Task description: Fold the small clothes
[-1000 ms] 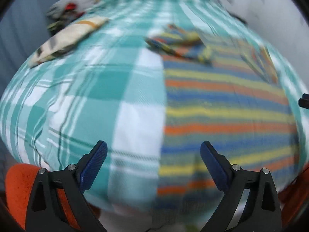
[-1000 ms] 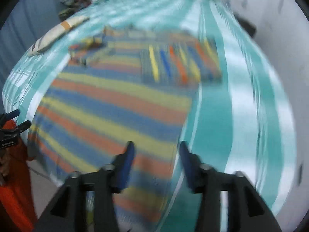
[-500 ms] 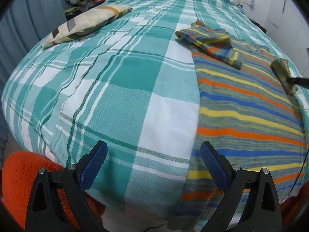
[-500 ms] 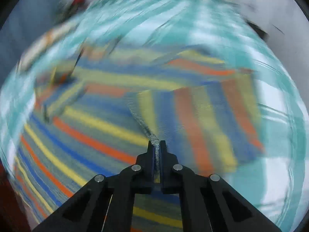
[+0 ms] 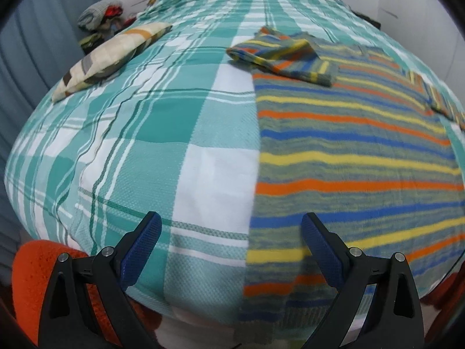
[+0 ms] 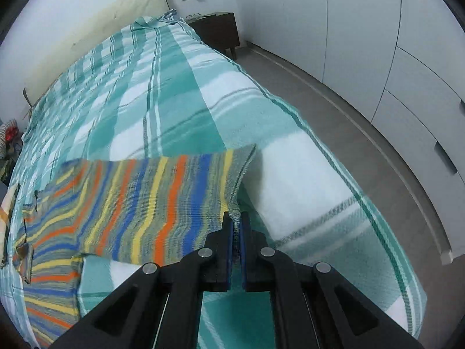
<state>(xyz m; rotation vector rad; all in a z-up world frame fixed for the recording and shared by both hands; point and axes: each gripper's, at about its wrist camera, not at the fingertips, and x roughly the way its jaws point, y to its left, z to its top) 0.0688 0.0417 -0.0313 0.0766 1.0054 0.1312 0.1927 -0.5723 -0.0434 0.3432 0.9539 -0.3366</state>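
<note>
A striped knit sweater (image 5: 348, 145) in blue, orange, yellow and grey lies flat on the right half of the bed, its left sleeve (image 5: 284, 55) folded across the top. My left gripper (image 5: 231, 232) is open and empty above the bed's near edge, by the sweater's hem. My right gripper (image 6: 237, 221) is shut on the cuff of the right sleeve (image 6: 151, 200) and holds the sleeve stretched out sideways over the bedspread.
The bed has a teal and white plaid cover (image 5: 145, 133). A patterned pillow (image 5: 110, 58) lies at the far left. A clothes pile (image 5: 98, 20) sits by the curtain. A nightstand (image 6: 218, 29), grey floor (image 6: 334, 122) and white wardrobe (image 6: 392, 43) flank the bed's right side.
My right gripper closed on the sleeve cuff and pulled the sleeve, earlier folded over the body, outward to the right. My left gripper stayed open near the hem with slight camera shifts.
</note>
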